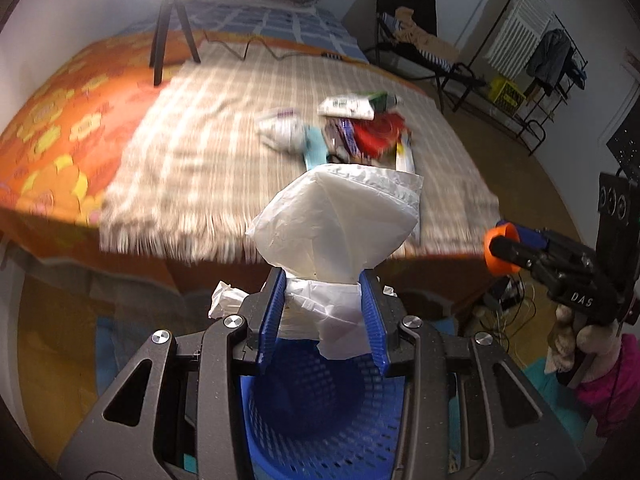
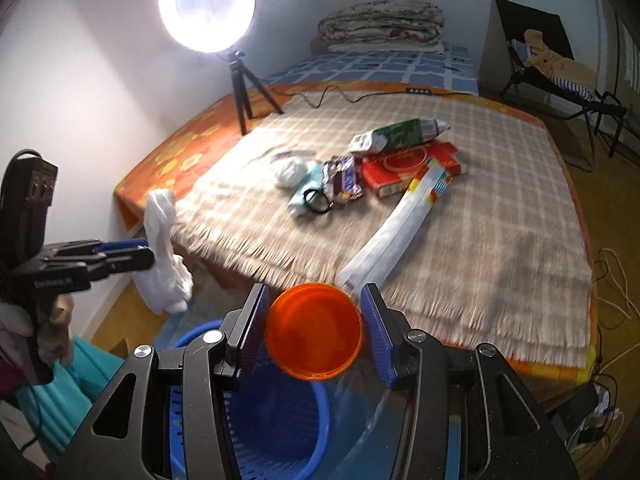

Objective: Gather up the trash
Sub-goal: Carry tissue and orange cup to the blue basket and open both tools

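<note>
Home bedroom, bed [image 2: 480,216] with checked blanket, folded quilts [image 2: 382,20], clothes rack [image 1: 532,40], ring light [image 2: 207,4]

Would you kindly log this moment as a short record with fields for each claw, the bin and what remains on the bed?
left claw: shut on white plastic bag
right claw: shut on orange cup
blue basket: on the floor, below both claws
bed: red box, green packet, wrappers, long white pack lying there

1 blue basket [image 2: 280,432], 1 orange cup [image 2: 314,332], 1 white bag [image 1: 336,220], 2 grippers [image 1: 324,312] [image 2: 316,336]
</note>
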`<control>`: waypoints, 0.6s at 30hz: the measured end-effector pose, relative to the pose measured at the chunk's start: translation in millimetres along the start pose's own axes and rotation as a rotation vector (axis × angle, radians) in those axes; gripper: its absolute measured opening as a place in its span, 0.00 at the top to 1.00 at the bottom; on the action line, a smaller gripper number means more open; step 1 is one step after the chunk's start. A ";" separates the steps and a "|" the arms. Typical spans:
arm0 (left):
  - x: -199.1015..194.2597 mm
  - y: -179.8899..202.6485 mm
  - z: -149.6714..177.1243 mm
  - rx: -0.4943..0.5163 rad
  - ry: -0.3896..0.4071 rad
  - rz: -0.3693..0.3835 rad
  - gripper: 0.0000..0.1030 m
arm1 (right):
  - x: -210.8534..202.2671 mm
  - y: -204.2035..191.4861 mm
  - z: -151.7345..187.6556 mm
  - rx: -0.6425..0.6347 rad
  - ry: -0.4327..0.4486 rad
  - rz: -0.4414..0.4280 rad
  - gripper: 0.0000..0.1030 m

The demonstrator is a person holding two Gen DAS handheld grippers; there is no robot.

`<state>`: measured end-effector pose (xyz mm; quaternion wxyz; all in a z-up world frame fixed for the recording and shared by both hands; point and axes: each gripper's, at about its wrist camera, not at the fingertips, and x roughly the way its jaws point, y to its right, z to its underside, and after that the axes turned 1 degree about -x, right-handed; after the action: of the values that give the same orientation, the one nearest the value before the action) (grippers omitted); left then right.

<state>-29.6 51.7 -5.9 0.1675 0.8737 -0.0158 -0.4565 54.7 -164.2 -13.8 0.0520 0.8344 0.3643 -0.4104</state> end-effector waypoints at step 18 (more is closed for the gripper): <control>61.2 9.2 92.4 0.078 -0.237 -0.021 0.63 | 40.7 -40.7 75.8 -0.070 -0.185 -0.046 0.55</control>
<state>-66.9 6.3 -100.2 0.1255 0.8194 -0.0440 -0.5575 -4.6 -140.8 -84.5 0.1053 0.7820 0.3910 -0.4738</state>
